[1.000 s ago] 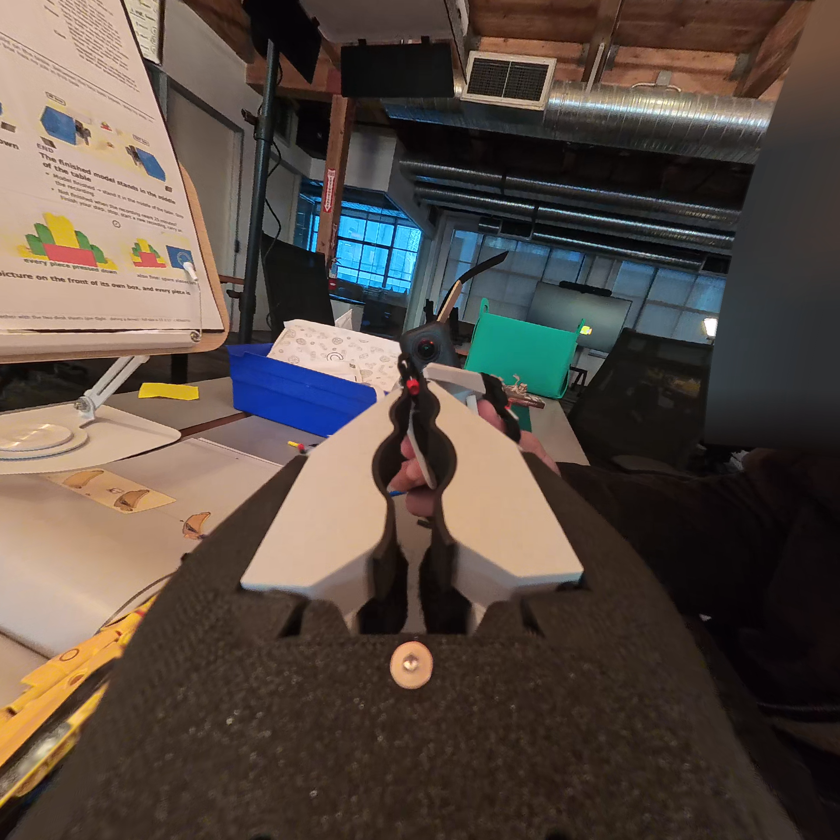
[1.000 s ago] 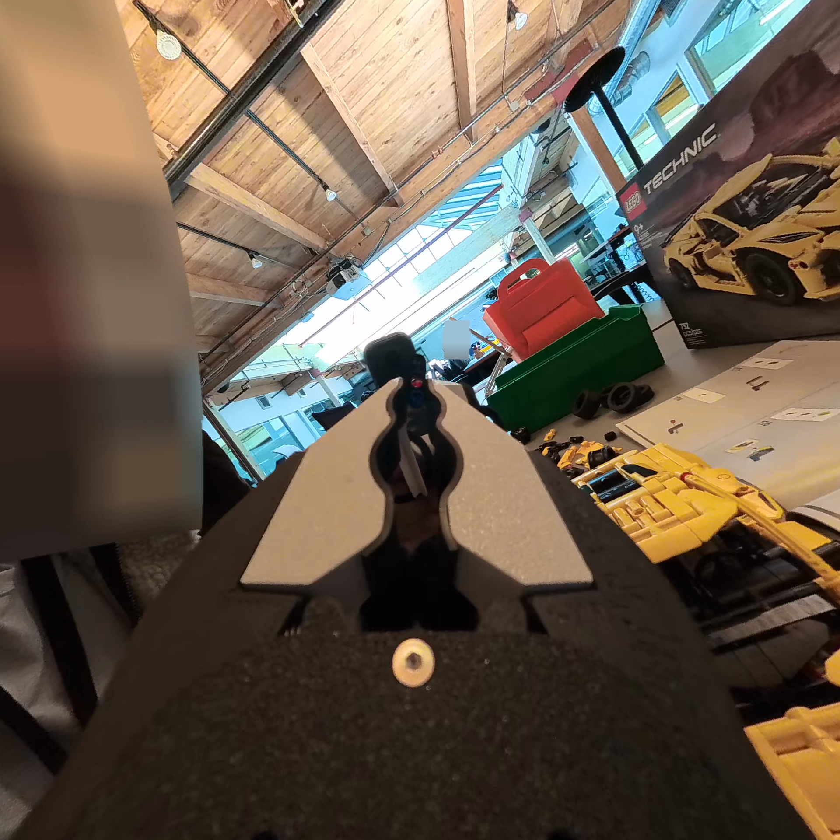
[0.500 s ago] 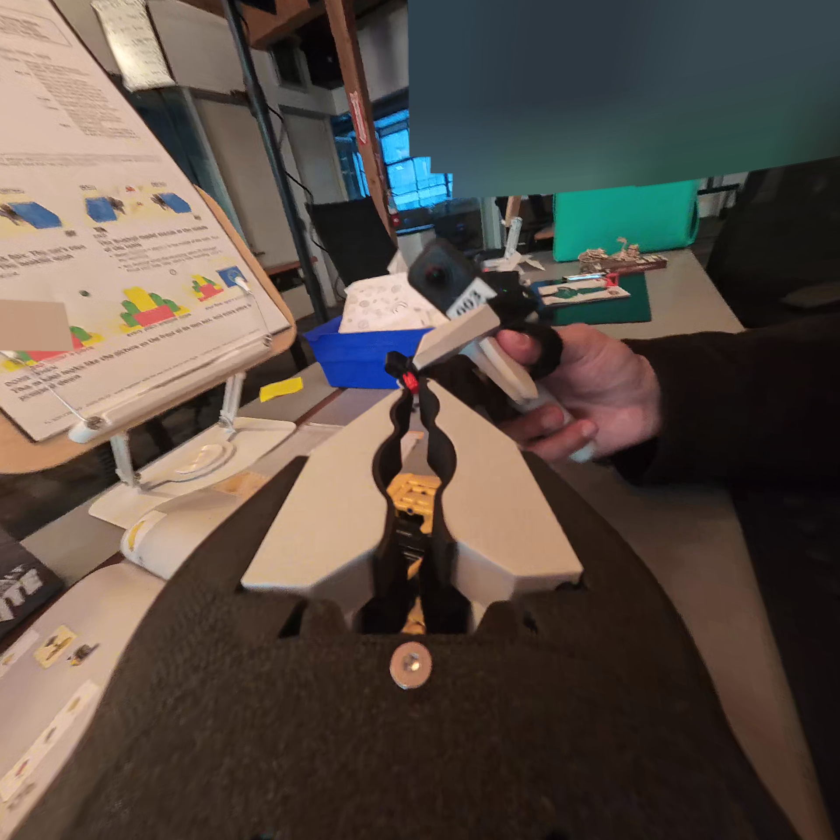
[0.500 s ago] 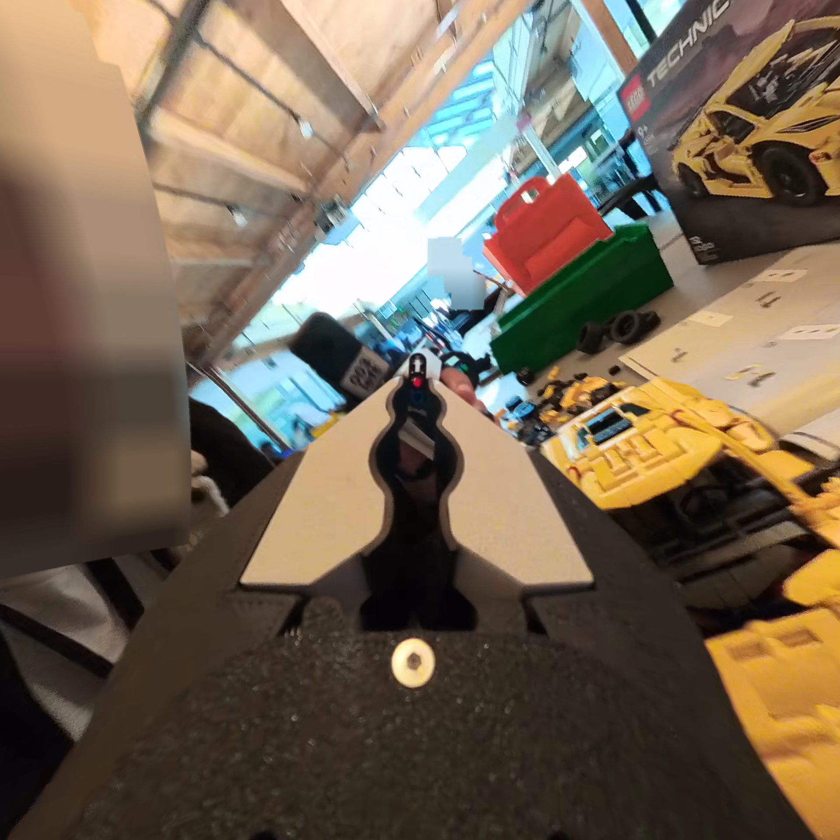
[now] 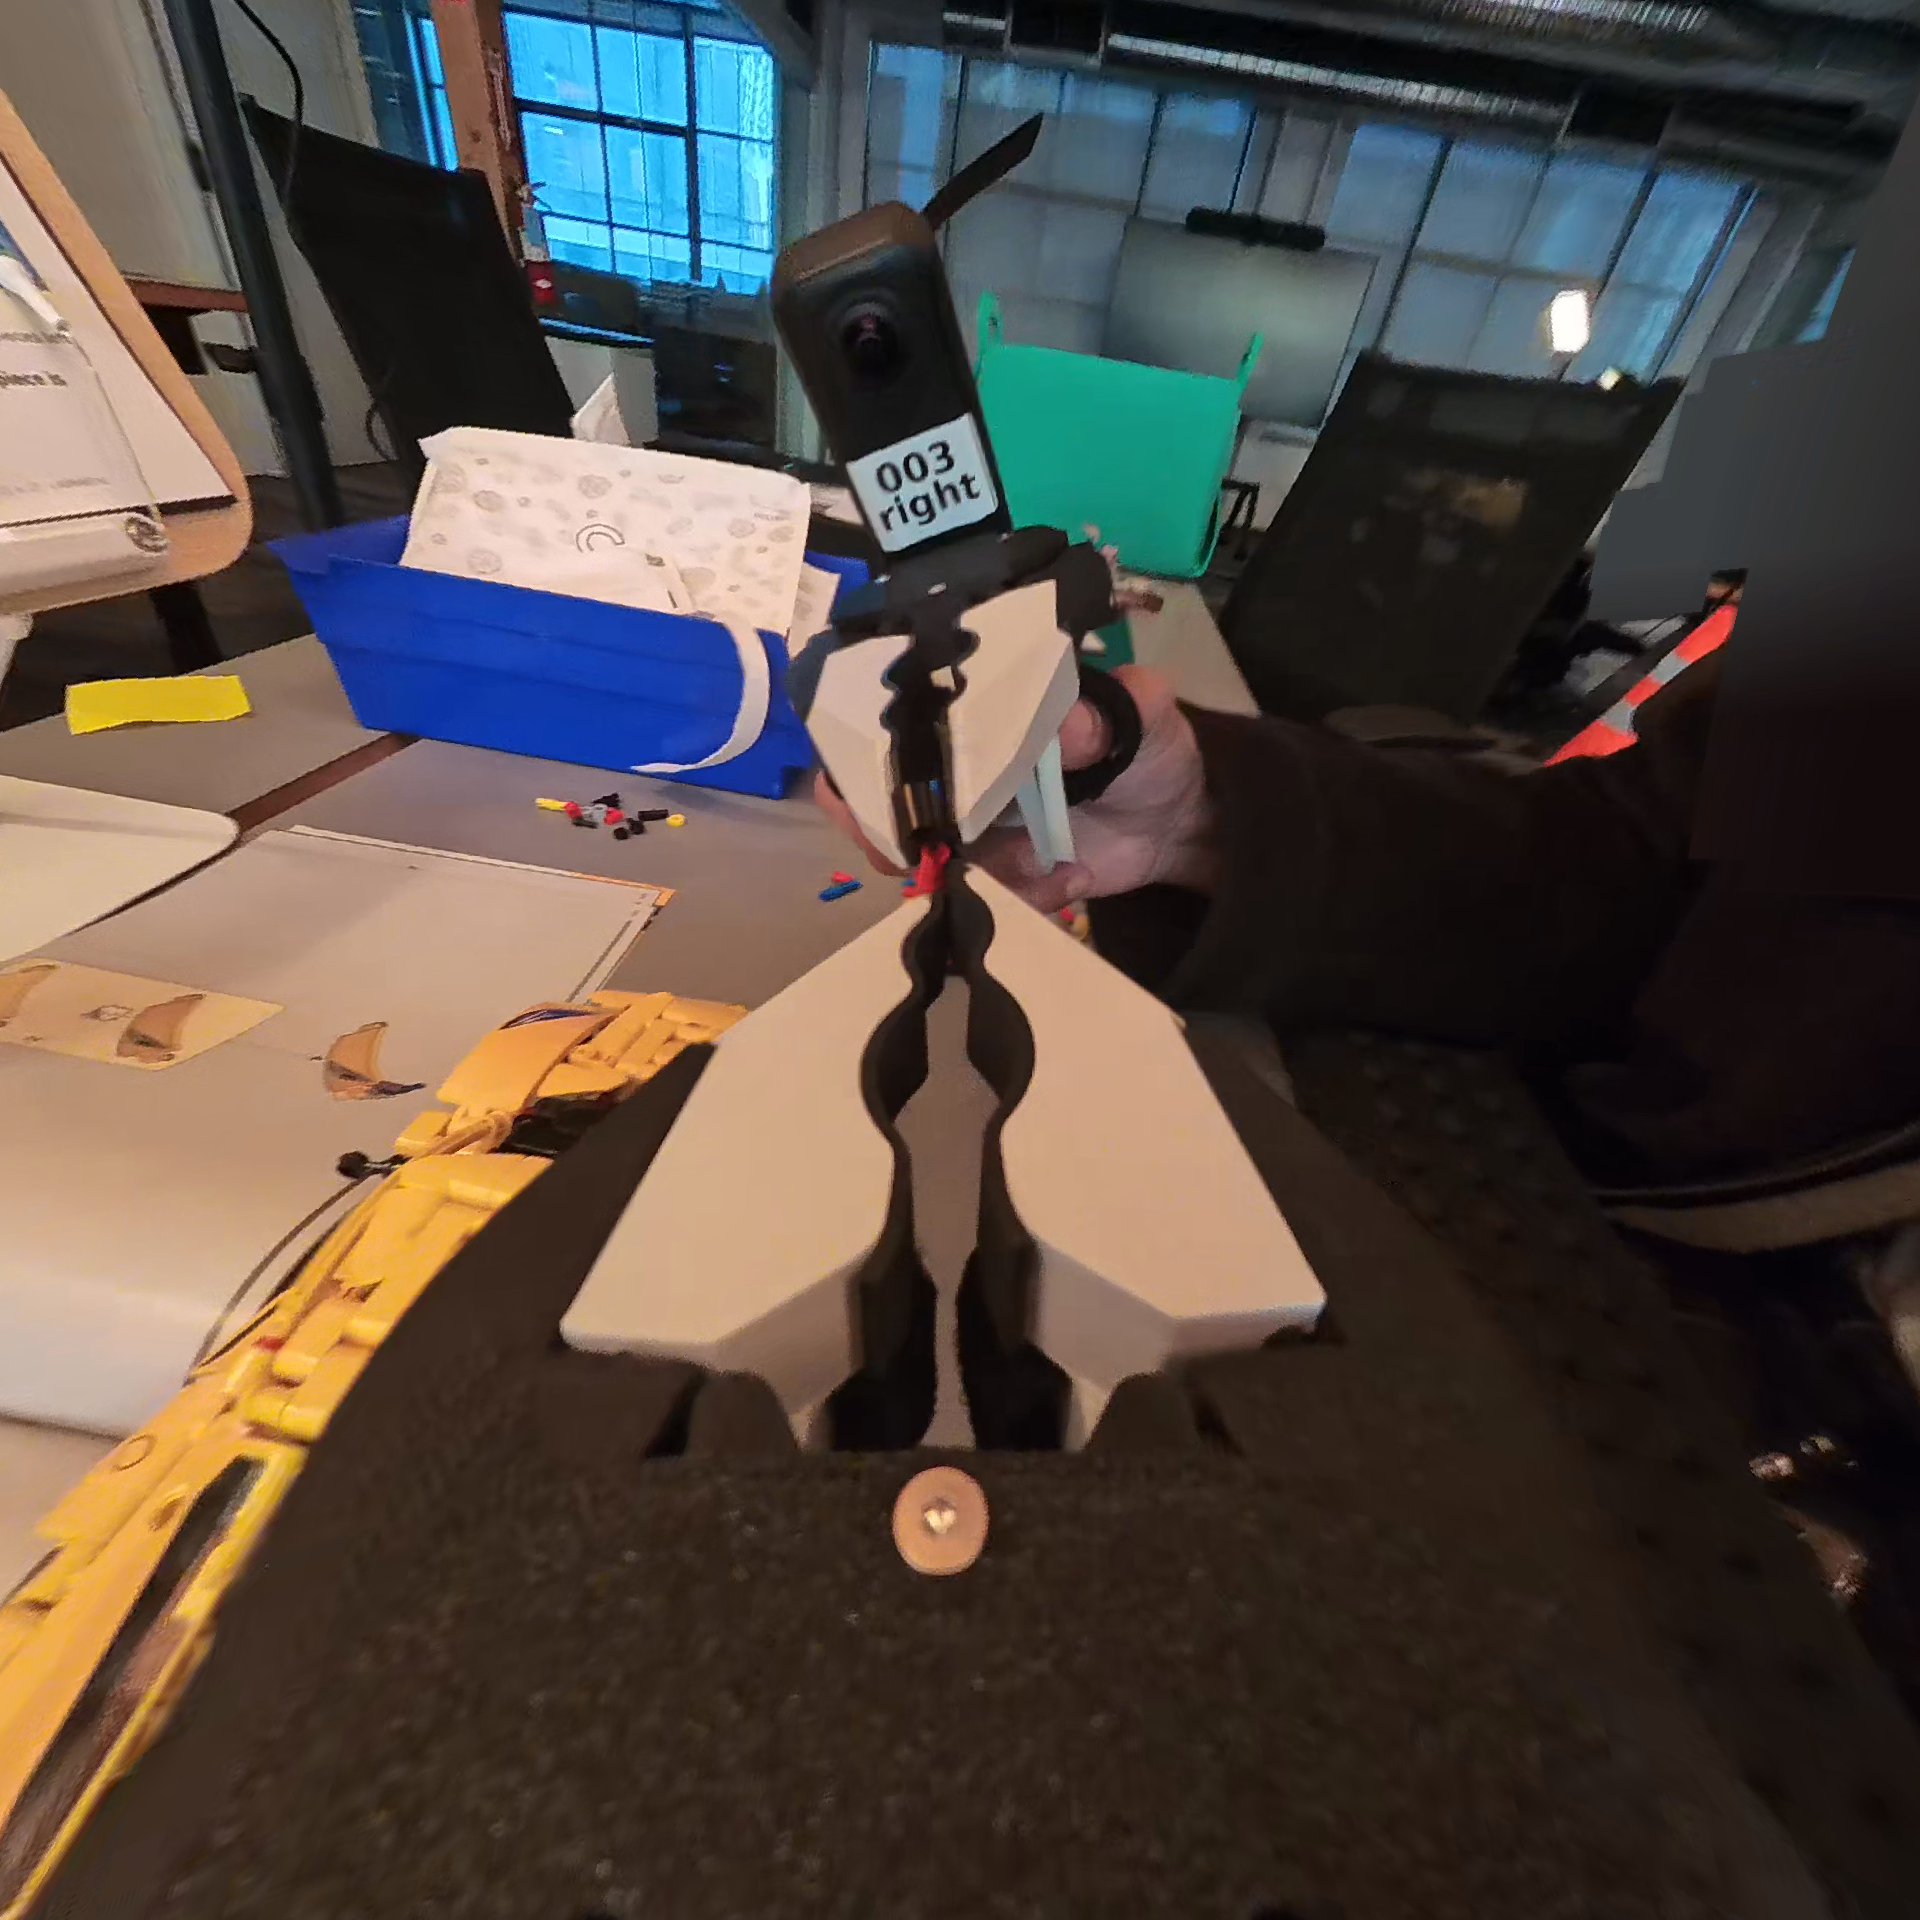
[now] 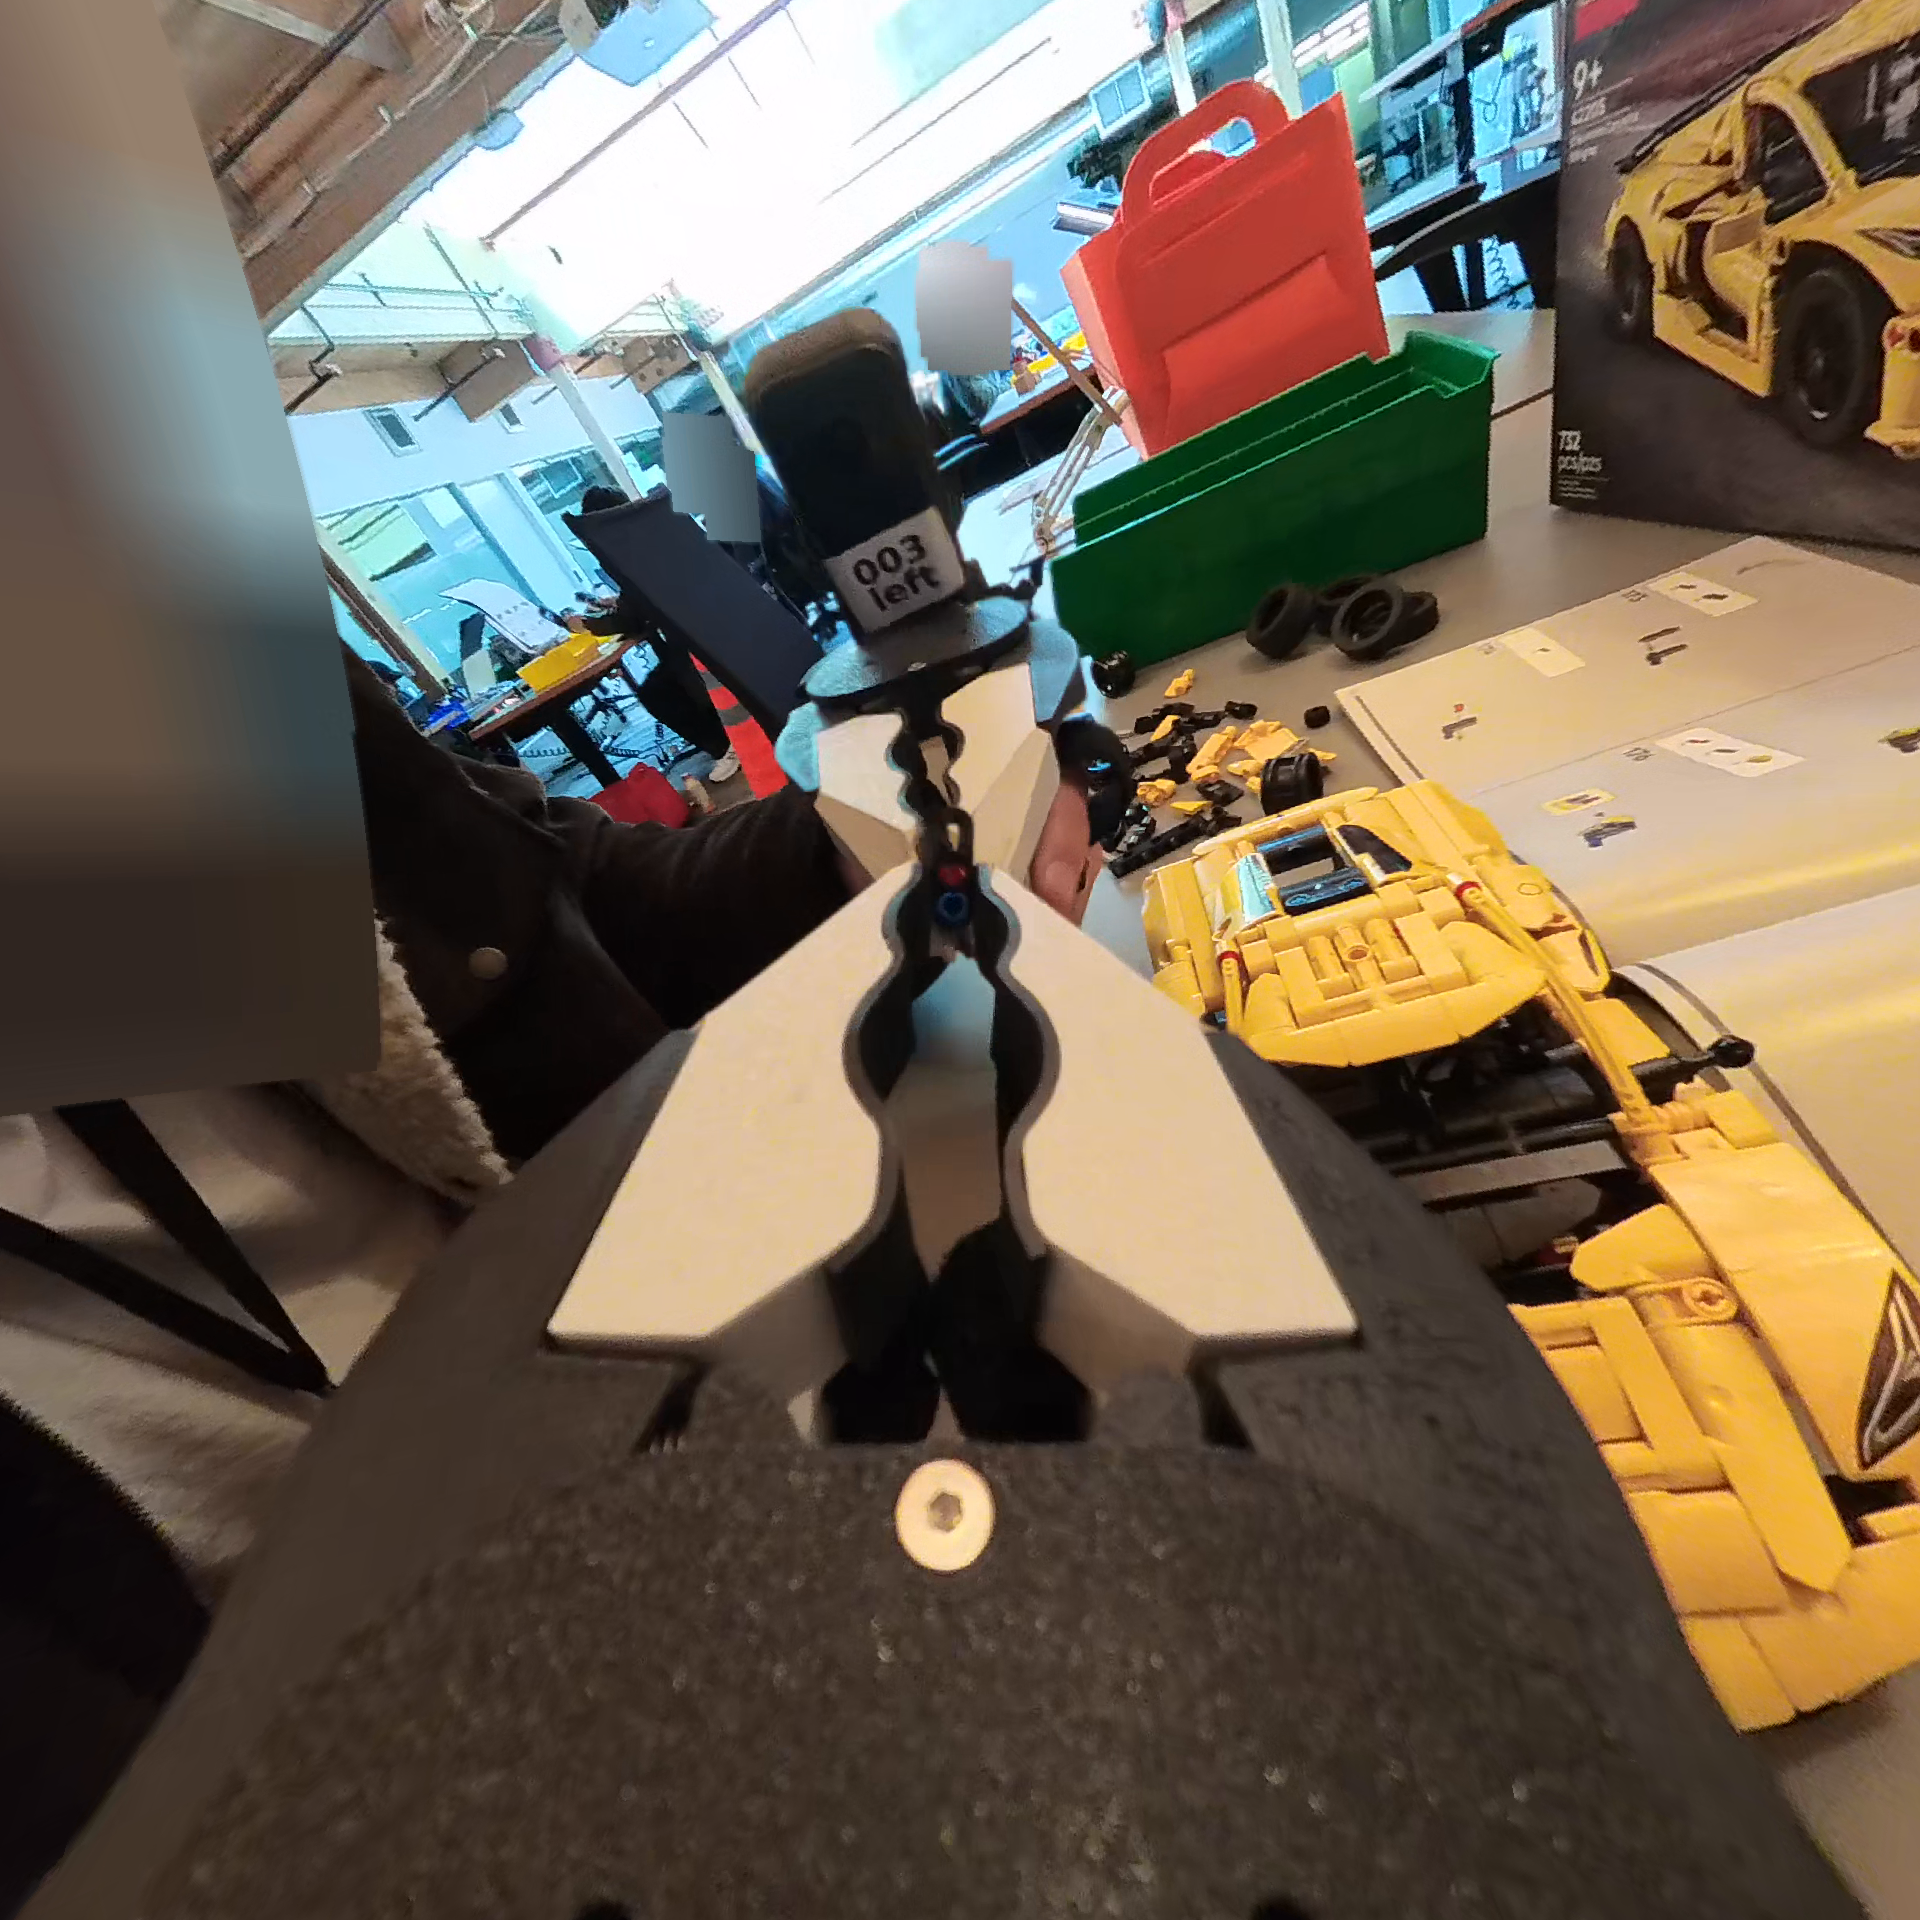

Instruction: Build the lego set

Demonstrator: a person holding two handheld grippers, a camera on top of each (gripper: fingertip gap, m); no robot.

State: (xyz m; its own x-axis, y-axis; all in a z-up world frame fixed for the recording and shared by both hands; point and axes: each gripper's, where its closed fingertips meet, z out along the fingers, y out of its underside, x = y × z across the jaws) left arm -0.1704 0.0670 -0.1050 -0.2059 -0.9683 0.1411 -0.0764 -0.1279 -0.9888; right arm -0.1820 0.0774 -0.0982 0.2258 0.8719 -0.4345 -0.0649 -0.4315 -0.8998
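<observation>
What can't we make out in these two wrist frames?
- Small red piece and blue piece at the meeting tips: too small to tell their shape, or whether they are joined.
- Yellow car model: cut off by the right wrist view's right edge; in the left wrist view, hidden by the left gripper body.
- Blue bin: its contents are covered by a paper bag.
- Loose parts: too small to identify.

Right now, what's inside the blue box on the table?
The blue box holds white patterned paper packets that stick up above its rim, and a white strip curls down over its front. Whatever lies beneath the packets is hidden by them and by the box wall.
</observation>
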